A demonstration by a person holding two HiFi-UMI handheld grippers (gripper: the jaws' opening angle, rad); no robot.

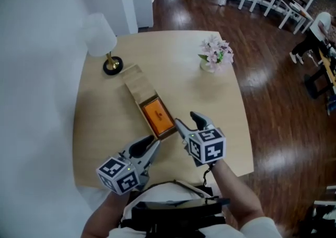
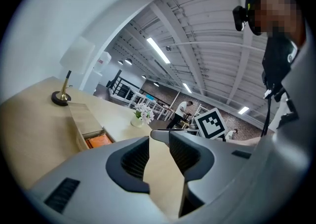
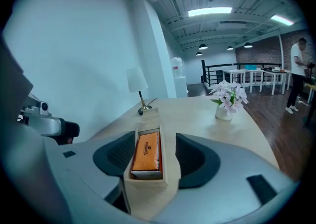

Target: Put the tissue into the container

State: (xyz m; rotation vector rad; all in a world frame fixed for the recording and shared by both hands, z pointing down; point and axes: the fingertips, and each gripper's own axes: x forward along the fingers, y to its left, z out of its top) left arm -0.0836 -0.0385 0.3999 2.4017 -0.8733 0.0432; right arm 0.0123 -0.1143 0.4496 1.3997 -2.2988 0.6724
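Observation:
A long wooden container (image 1: pixel 137 91) lies slantwise on the table, its sliding lid pulled back from the near half. In that uncovered half lies an orange tissue pack (image 1: pixel 157 115), which the right gripper view shows as the tissue pack (image 3: pixel 146 151). My right gripper (image 1: pixel 187 120) is at the container's near right corner. Its jaws stand apart on either side of the container's (image 3: pixel 148 119) near end, with a gap at the right pad. My left gripper (image 1: pixel 152 145) hovers just short of the near end, open, with only bare tabletop between its jaws (image 2: pixel 159 139).
A white-shaded lamp (image 1: pixel 100 35) on a black and gold base stands at the far left of the round table (image 1: pixel 105 127). At the far right is a small vase of pink flowers (image 1: pixel 215 53). Dark wood floor surrounds the table; a wall runs along the left.

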